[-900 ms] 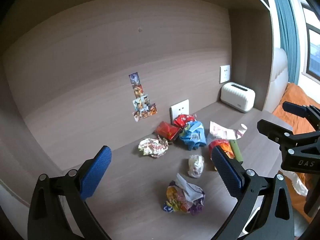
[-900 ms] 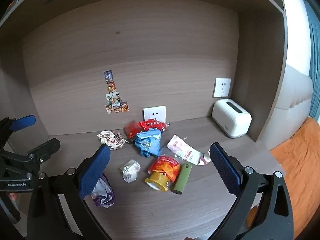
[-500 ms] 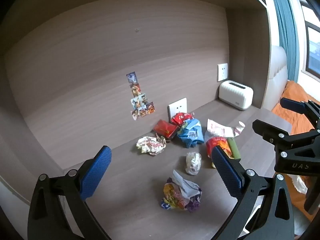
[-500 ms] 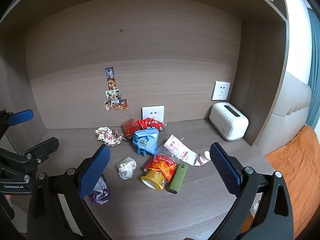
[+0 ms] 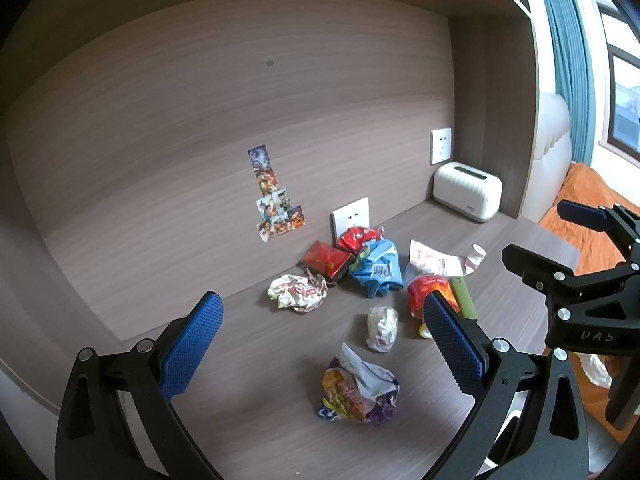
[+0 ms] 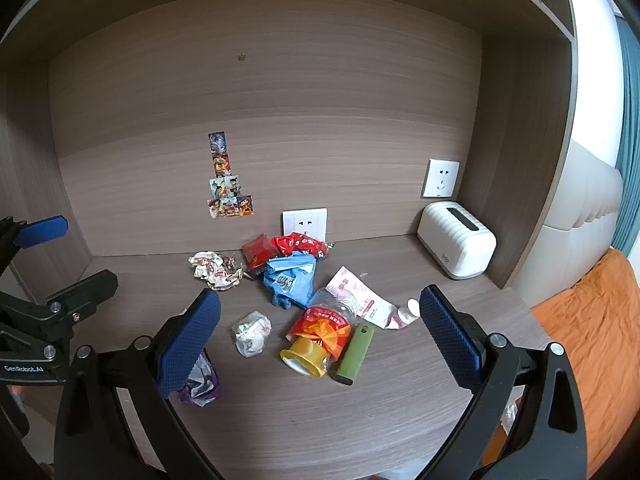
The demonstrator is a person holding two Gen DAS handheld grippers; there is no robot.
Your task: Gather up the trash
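Note:
Trash lies scattered on the wooden desk. A crumpled colourful wrapper lies nearest my left gripper, which is open and empty above the desk. Beyond it are a small white wad, a white crumpled wrapper, red packets, a blue bag, a plastic jar with a red label and yellow lid, a green tube and a pink-white pouch. My right gripper is open and empty, held back from the jar.
A white toaster-shaped appliance stands at the back right corner. Wall sockets and stickers are on the back panel. An orange bed cover lies right of the desk edge. The left gripper shows in the right view.
Both grippers have drawn back and up a little; the trash looks smaller and lower in both views. Nothing on the desk moved.

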